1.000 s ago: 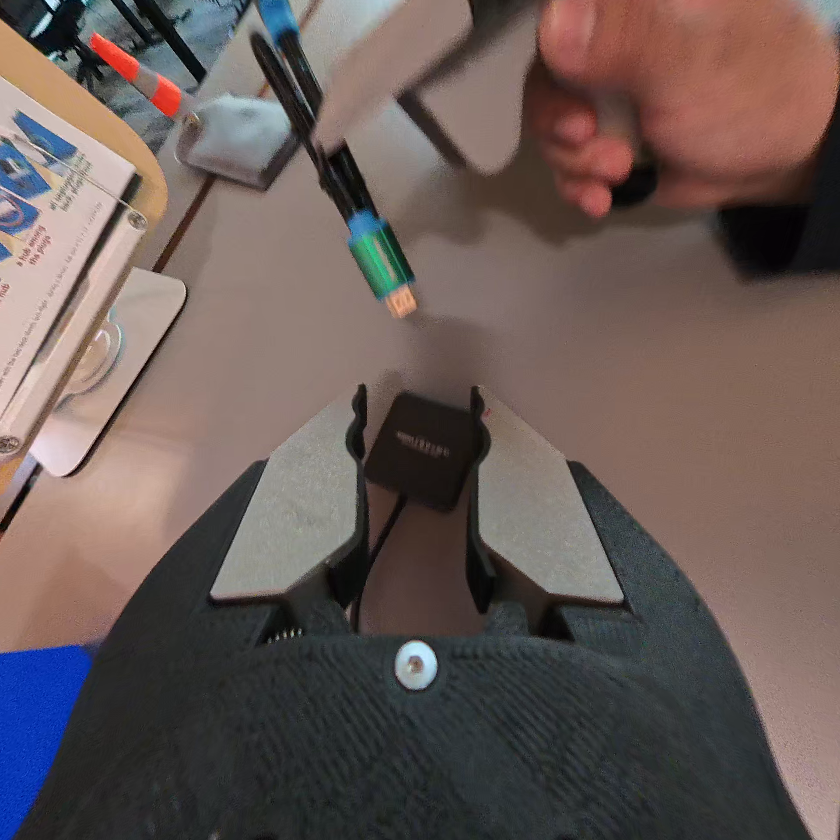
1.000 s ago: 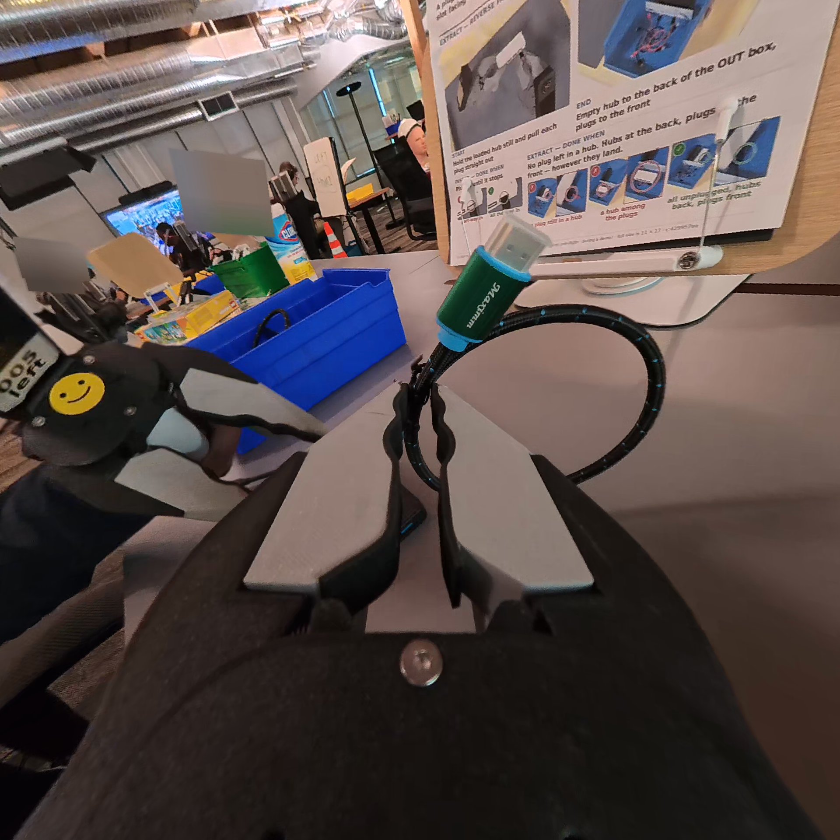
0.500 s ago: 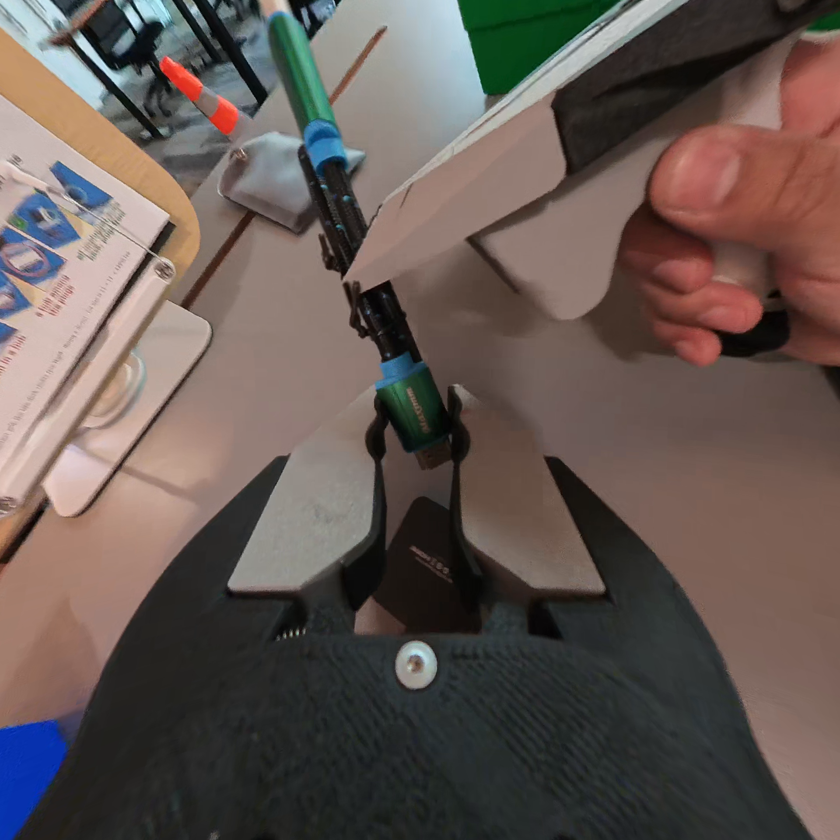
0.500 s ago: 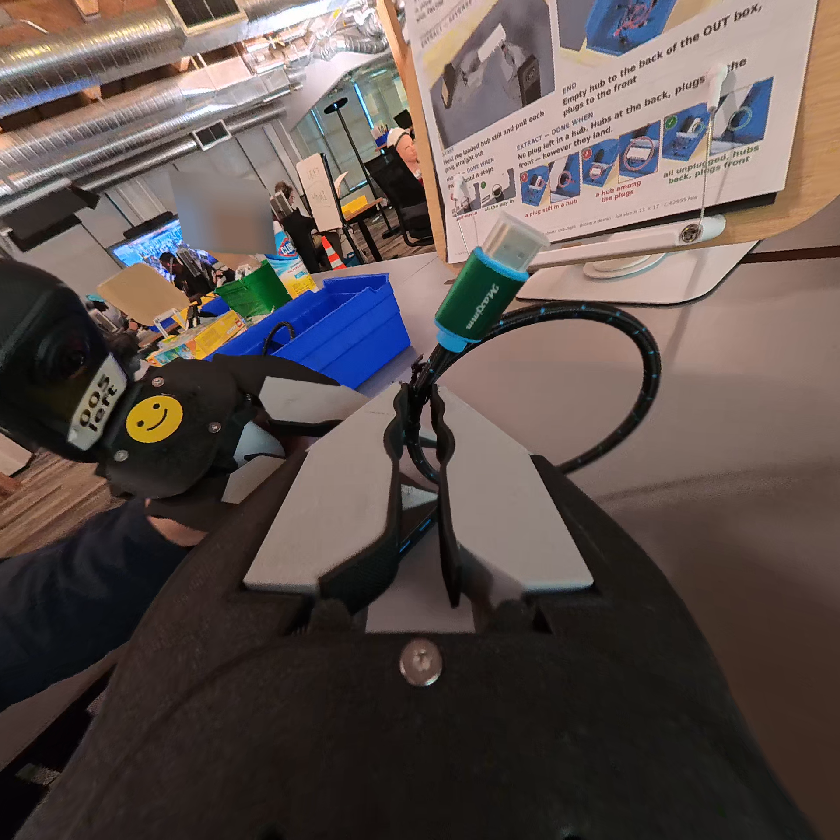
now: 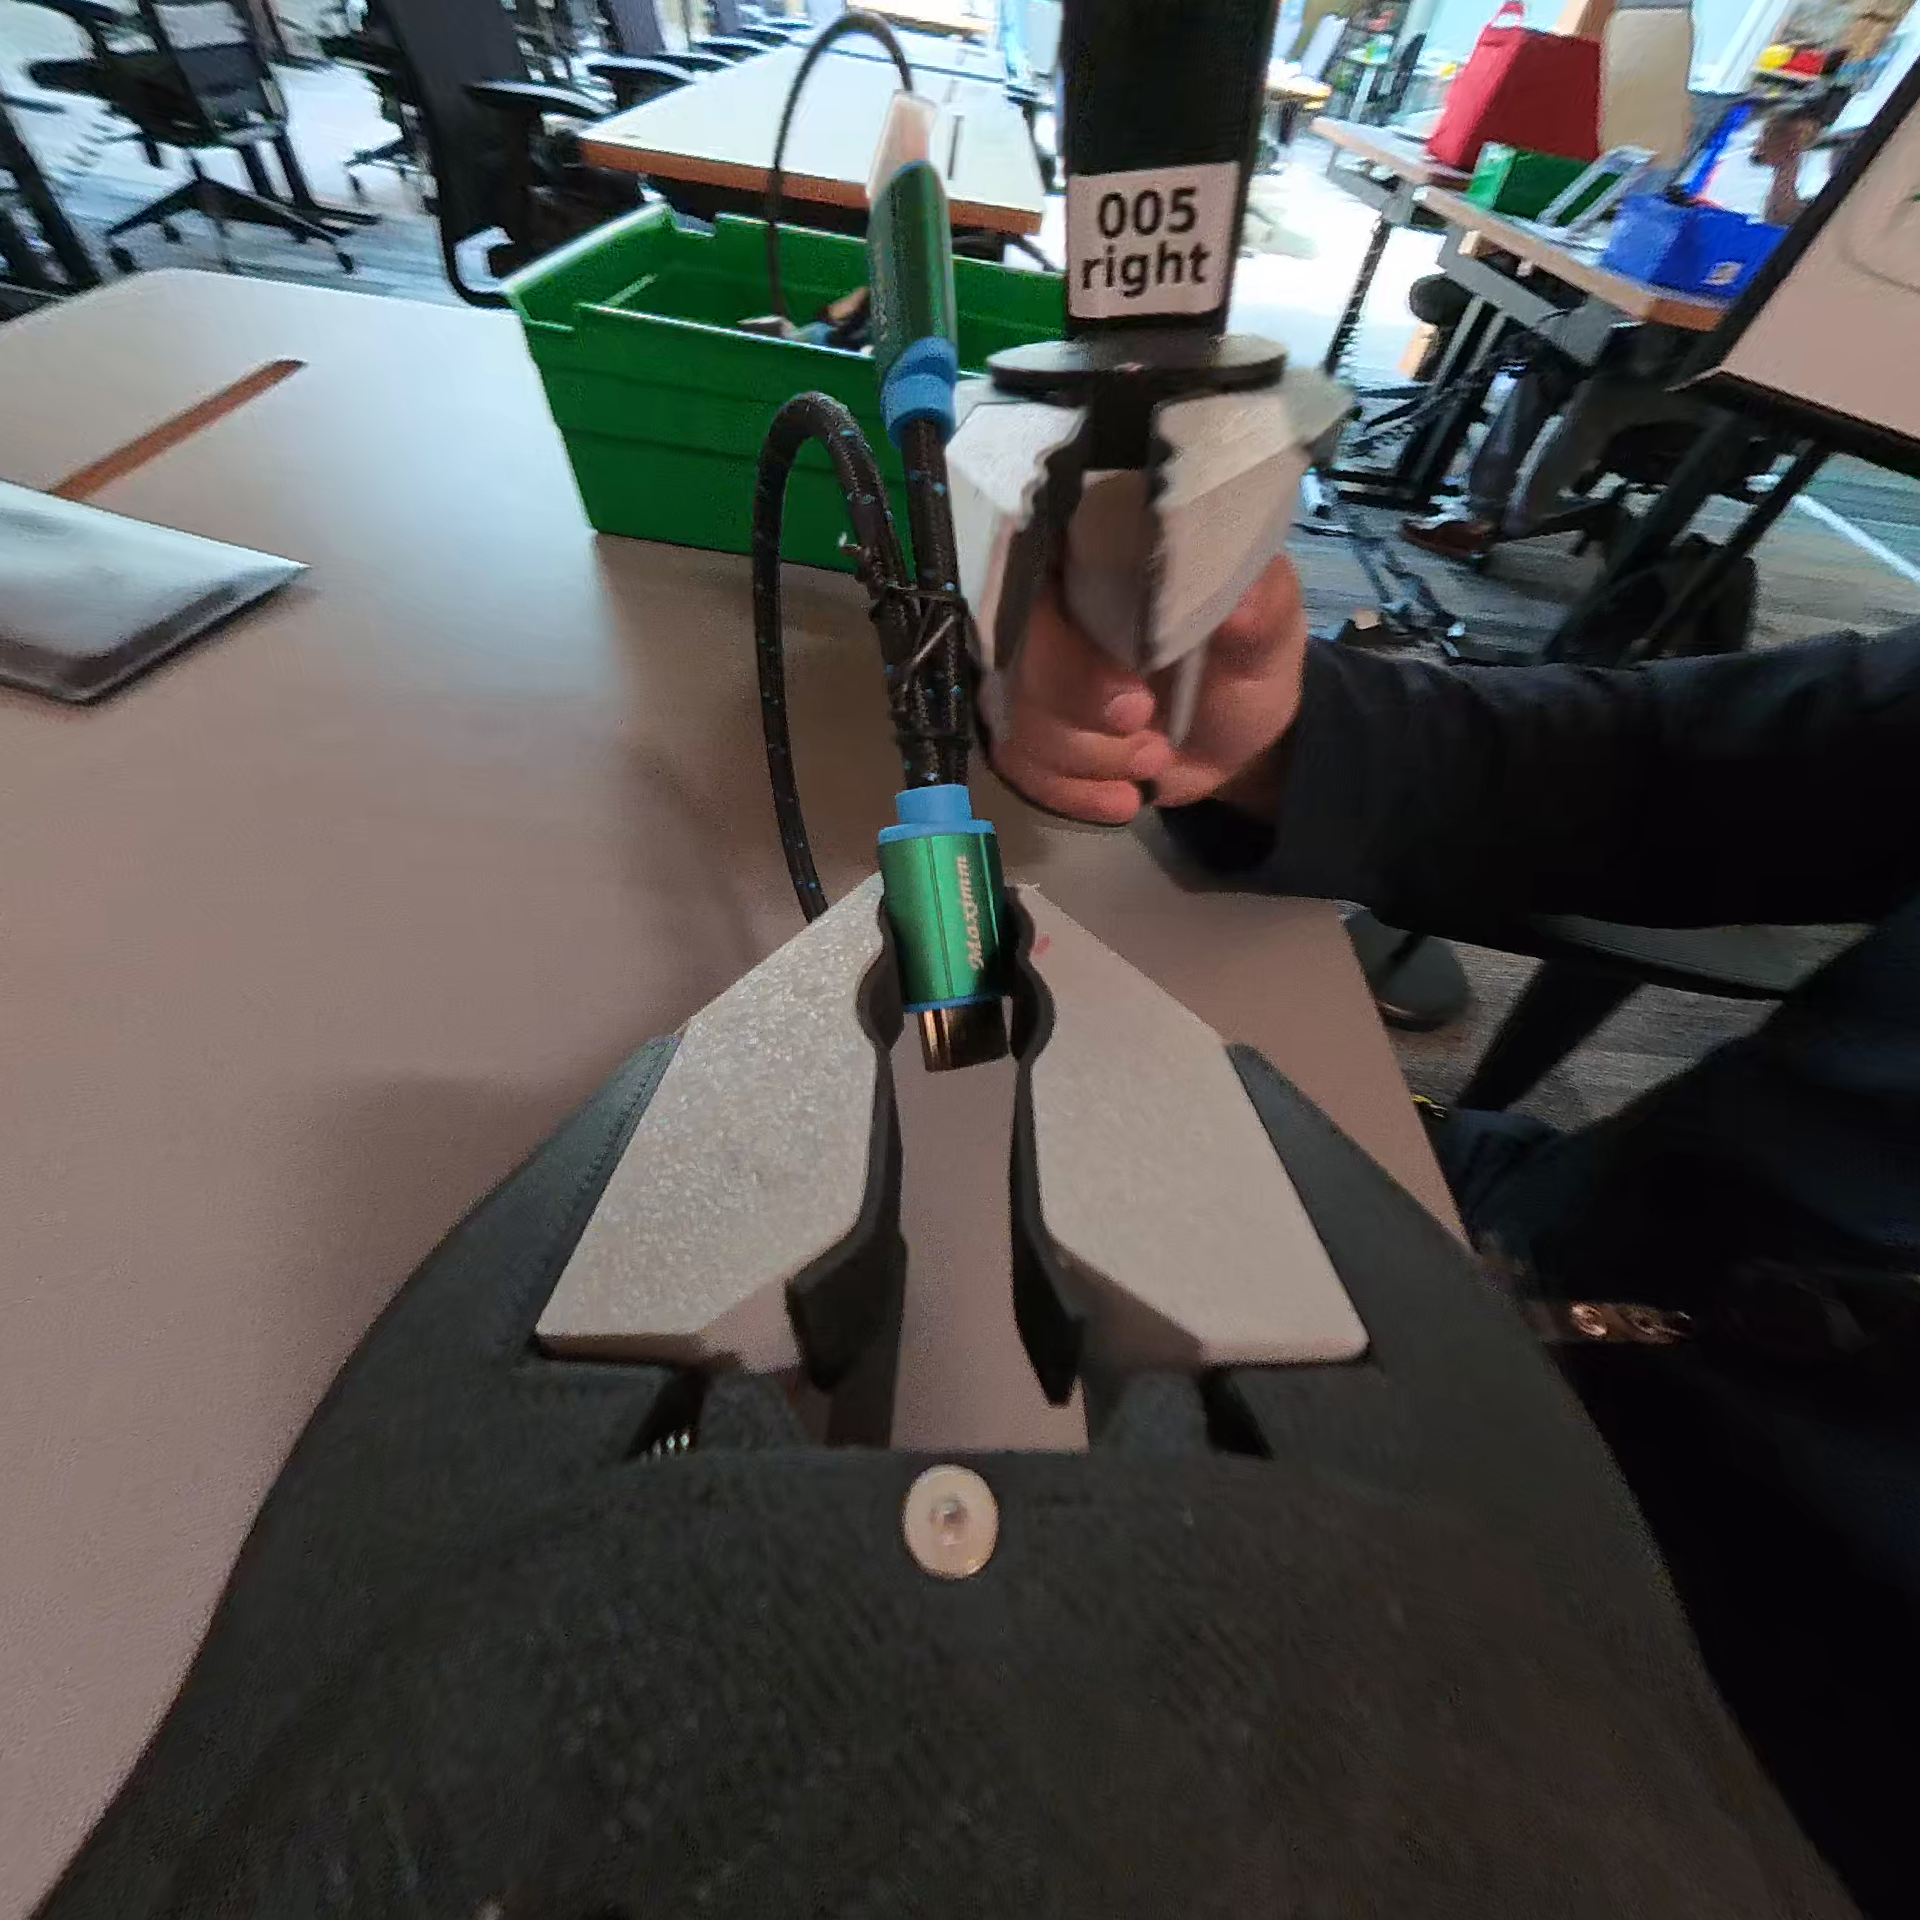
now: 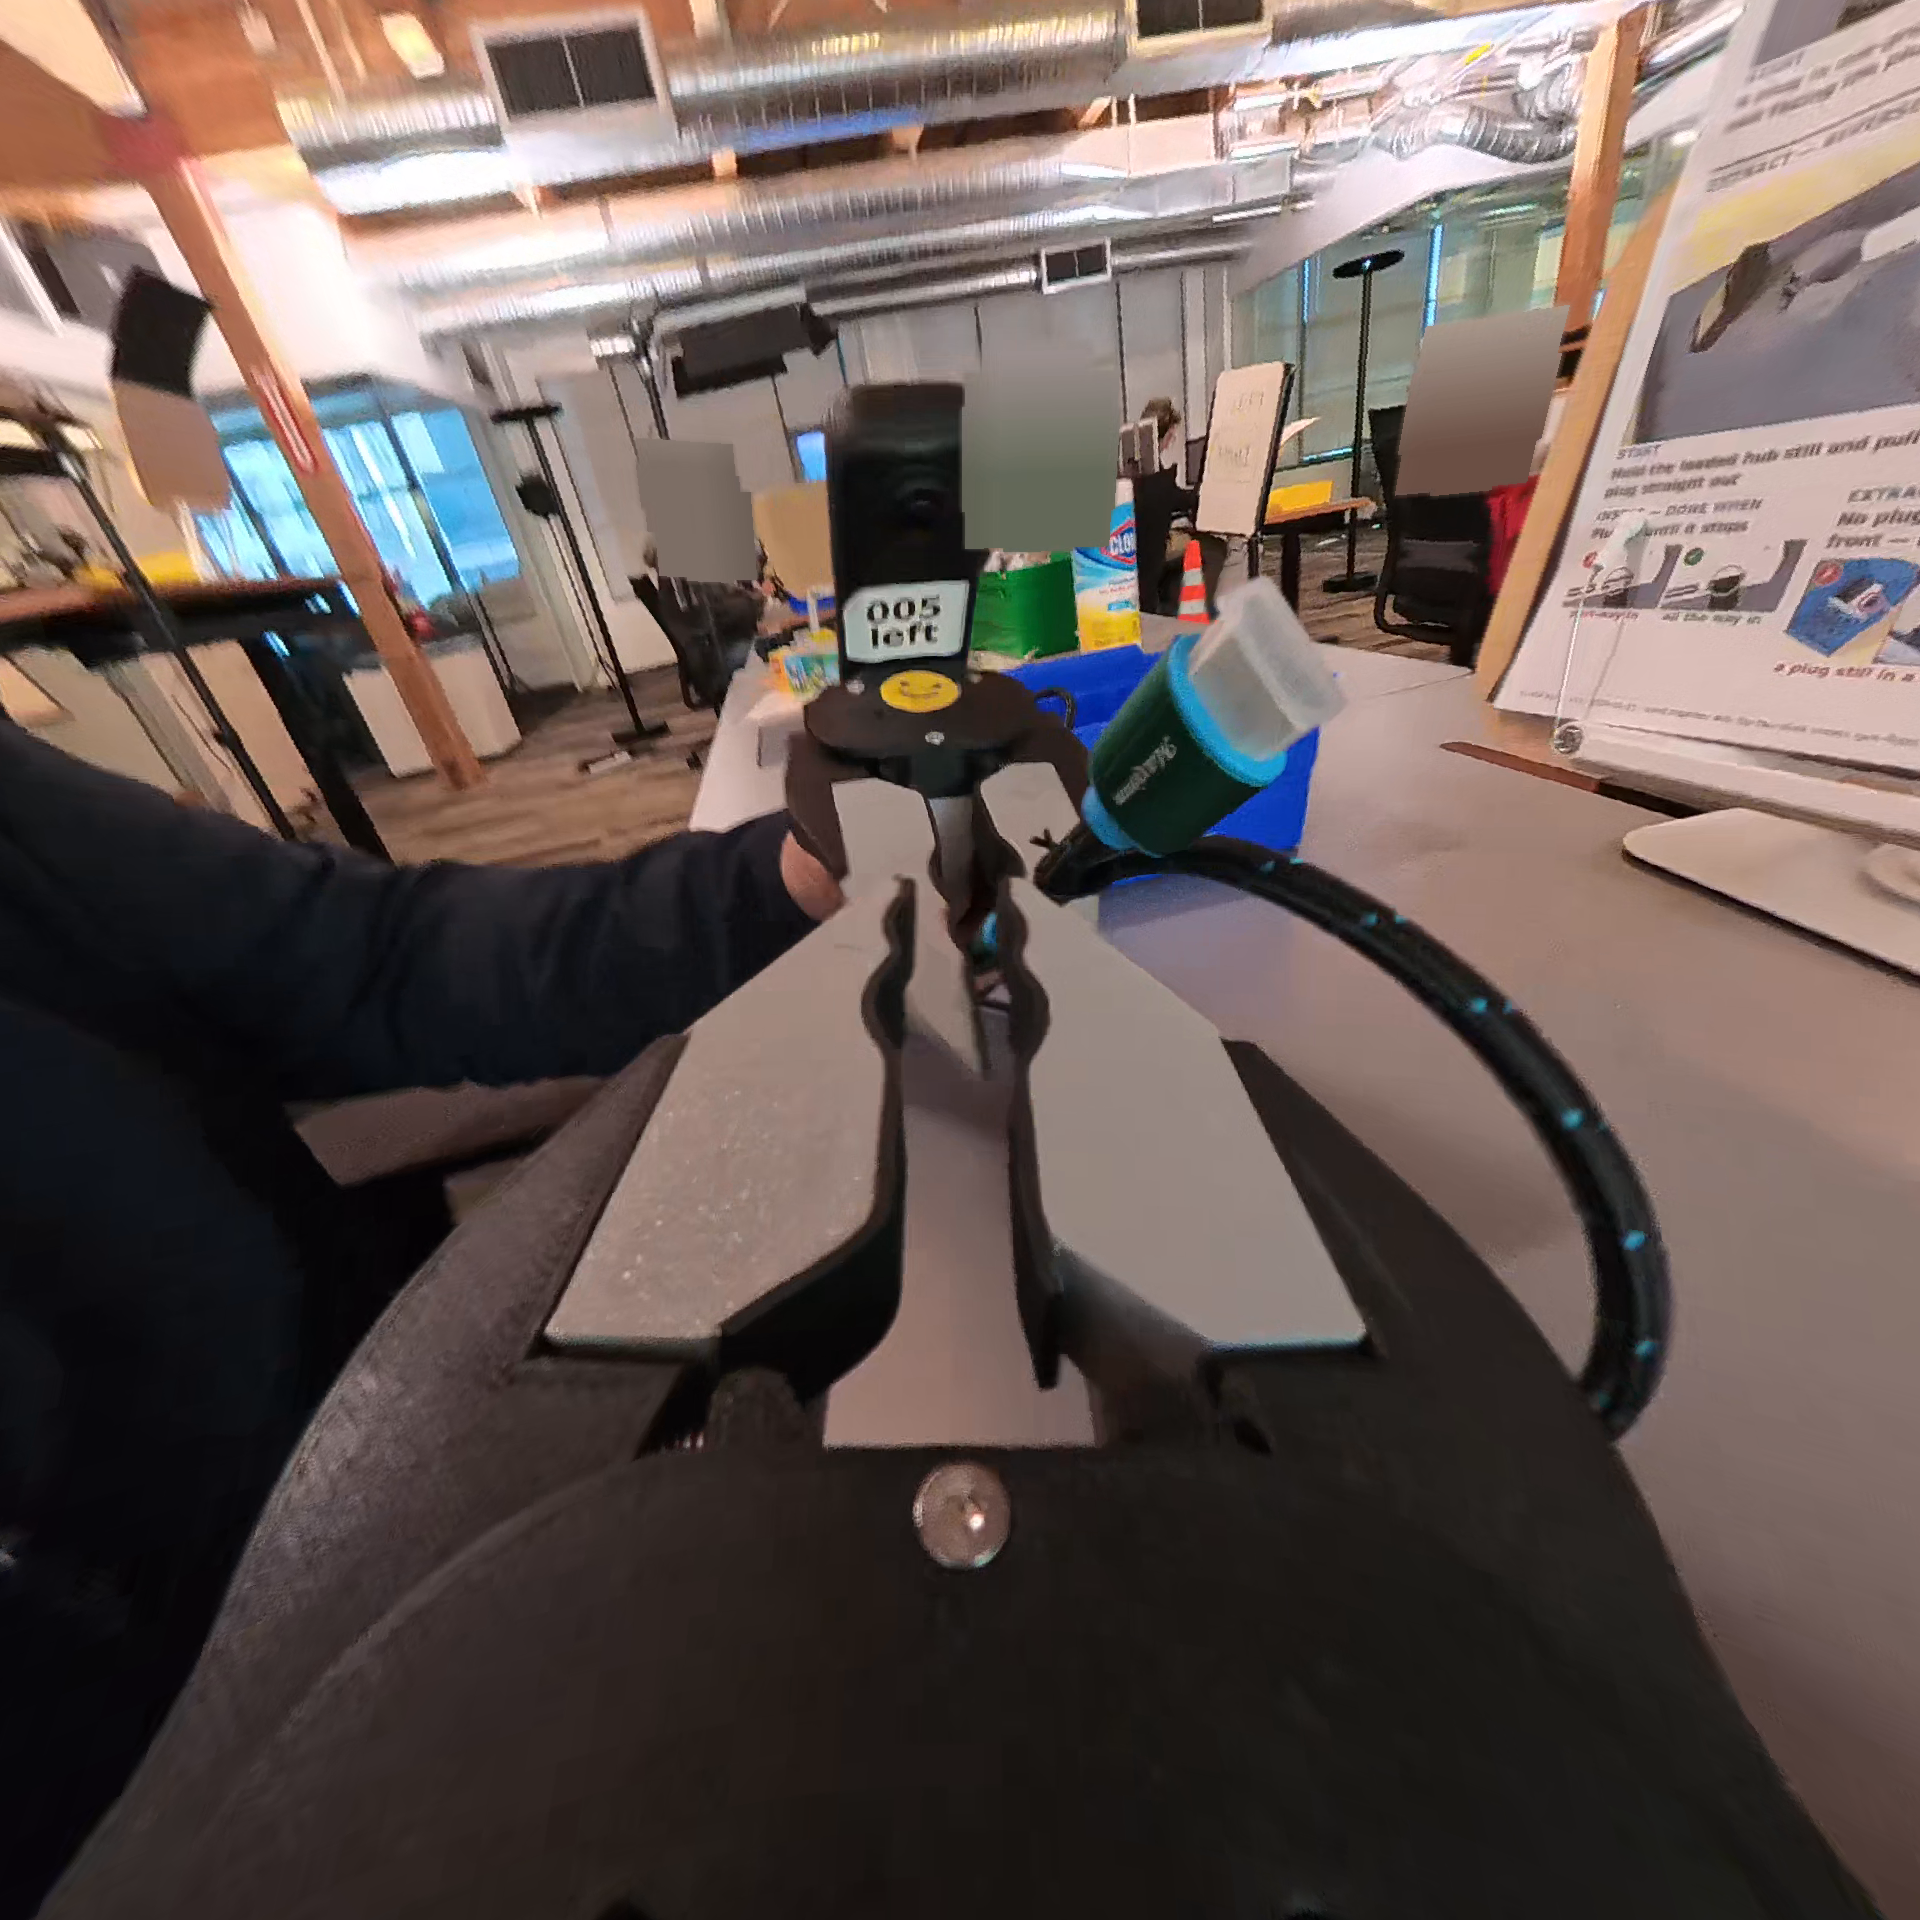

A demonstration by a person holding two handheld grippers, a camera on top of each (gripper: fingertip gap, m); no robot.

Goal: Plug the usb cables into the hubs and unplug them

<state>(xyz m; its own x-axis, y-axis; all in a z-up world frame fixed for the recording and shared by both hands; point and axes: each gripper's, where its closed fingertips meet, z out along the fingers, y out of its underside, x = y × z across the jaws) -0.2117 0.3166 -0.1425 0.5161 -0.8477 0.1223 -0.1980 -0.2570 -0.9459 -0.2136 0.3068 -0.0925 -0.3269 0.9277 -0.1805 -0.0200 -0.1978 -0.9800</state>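
My left gripper (image 5: 951,940) is shut on a green metal plug (image 5: 940,925) with a blue collar, its bare connector pointing back between the jaws. The plug's black braided cable (image 5: 774,582) loops up to a second green plug (image 5: 912,249) with a clear cap. My right gripper (image 6: 958,925) faces the left one (image 6: 940,831) tip to tip. Its jaws stand apart with table showing between them. The cable (image 6: 1538,1070) curves past its right side, and the capped plug (image 6: 1195,758) sticks up just beyond its right finger. A hand (image 5: 1091,748) holds the right gripper (image 5: 1101,603).
Both grippers hover over a grey table (image 5: 312,935). A green bin (image 5: 665,416) stands at its far edge. A blue bin (image 6: 1278,769) sits behind the left gripper. An instruction sheet on a stand (image 6: 1766,416) is at the right. A dark sleeve (image 6: 364,935) crosses the left. The grippers' ends are close to 5 cm from one another.
My left gripper has left the black hub on the table and closed on the green plug. My right gripper's jaws, shut on the cable before, have parted. Both have tilted up to face each other.
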